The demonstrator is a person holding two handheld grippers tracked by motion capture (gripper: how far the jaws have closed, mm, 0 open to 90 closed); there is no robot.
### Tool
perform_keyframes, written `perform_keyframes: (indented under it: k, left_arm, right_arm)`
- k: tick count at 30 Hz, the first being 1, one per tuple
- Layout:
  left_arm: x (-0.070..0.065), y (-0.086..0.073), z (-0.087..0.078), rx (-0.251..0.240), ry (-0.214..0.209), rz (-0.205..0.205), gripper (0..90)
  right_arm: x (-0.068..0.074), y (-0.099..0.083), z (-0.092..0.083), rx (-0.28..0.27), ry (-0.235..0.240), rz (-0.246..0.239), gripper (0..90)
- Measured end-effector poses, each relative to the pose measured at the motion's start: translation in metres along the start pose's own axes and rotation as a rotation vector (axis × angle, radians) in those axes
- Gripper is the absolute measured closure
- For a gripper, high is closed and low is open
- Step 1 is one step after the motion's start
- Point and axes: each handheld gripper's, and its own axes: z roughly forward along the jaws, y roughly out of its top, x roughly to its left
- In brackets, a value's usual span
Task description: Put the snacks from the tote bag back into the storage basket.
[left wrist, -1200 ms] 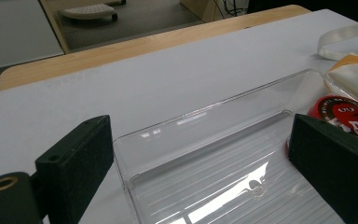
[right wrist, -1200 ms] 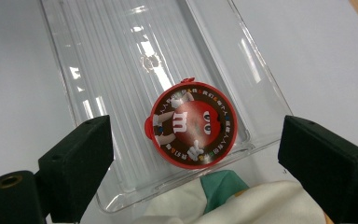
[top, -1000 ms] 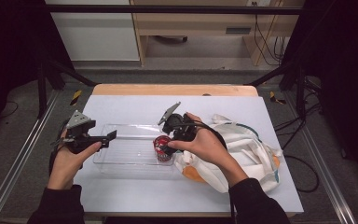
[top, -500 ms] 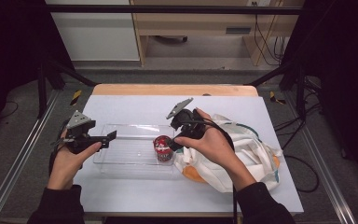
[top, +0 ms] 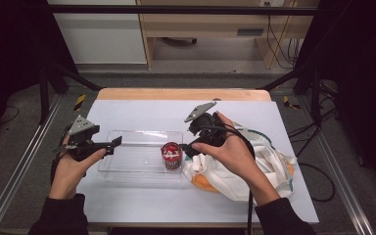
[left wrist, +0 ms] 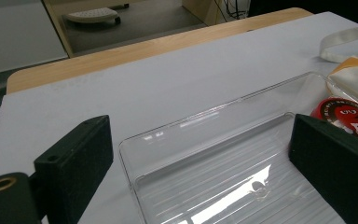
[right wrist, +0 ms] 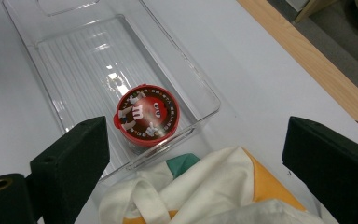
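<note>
there, red tub [top: 172,155] upright in clear tray [top: 127,169], right tongs [top: 190,147] wide beside it

The bench [top: 142,115] has a pale grey-white top, and a strip of light wood runs along its far edge. A clear plastic tray [top: 127,164] lies directly on it, left of the middle, with its long side across the bench. A cream cloth bag [top: 264,164] with orange and green parts lies crumpled on the right half, and its left edge is just beside the right end of the tray. The far part of the top is bare.
</note>
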Motion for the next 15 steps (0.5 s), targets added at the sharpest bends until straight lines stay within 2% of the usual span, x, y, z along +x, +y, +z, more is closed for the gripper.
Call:
perform_keyframes:
  k: [15]
  left_arm:
    - [0.0, 0.0, 0.0, -0.006, -0.002, -0.004, 5.5]
  right_arm:
    - [-0.007, -0.009, -0.02, -0.043, -0.041, 0.036, 6.7]
